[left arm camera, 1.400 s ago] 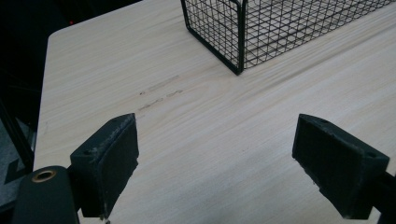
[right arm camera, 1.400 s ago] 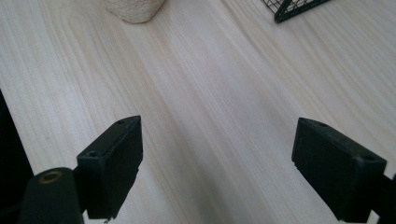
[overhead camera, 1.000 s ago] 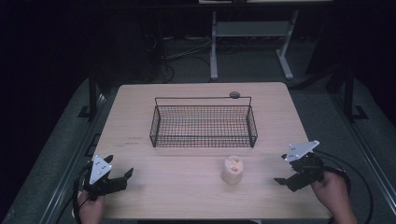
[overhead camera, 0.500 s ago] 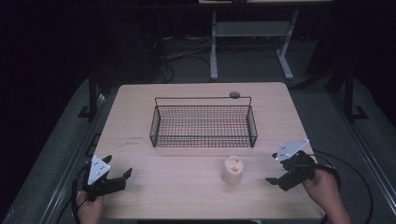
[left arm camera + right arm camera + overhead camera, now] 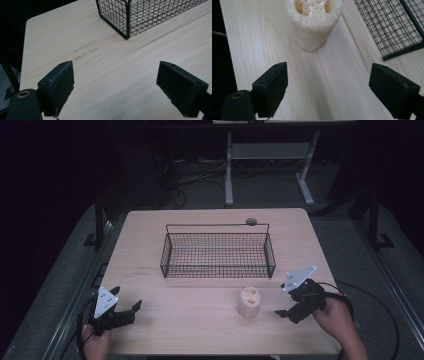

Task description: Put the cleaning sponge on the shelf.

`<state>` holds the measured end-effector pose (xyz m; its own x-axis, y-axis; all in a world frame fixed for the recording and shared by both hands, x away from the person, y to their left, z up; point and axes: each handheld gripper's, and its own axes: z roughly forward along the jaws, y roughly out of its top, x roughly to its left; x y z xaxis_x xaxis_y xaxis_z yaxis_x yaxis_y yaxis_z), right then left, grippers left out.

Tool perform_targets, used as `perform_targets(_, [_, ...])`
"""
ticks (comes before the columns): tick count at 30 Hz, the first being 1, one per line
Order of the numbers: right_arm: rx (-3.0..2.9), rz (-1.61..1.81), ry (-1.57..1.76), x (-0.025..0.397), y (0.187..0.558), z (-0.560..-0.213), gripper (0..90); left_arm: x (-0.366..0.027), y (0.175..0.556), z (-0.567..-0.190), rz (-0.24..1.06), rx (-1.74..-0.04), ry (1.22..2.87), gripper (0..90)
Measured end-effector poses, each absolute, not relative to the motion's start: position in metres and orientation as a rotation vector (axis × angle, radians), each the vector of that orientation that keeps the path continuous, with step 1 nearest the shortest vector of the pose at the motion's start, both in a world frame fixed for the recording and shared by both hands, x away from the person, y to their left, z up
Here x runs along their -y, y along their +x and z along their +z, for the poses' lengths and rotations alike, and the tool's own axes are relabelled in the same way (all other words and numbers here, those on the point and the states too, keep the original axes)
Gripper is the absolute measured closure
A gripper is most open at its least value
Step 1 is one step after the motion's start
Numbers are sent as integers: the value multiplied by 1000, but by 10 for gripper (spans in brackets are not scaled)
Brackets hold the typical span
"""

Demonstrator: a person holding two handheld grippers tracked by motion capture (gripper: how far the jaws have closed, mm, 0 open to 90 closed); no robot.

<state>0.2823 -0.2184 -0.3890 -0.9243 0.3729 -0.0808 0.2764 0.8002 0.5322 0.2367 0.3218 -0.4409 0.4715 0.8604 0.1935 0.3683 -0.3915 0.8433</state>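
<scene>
Standing loofah (image 5: 313, 23) just ahead, right claw (image 5: 328, 91) agape

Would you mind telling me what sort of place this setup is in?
Probably a lab or test room: a bare wooden table in a dark space, loose cables on the floor and a metal stand behind it.

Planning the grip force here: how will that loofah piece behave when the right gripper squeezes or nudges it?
The loofah piece looks fibrous and holey, so probably light and squashy. Its rough mesh should resist slipping. Standing upright on the table, a nudge may tip it.
</scene>
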Motion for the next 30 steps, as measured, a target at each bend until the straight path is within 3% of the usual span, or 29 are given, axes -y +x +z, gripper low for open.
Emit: perform_targets(30, [-2861, 772, 445, 190, 290, -380, 142, -323, 236, -440, 831, -1021, 1966, 137])
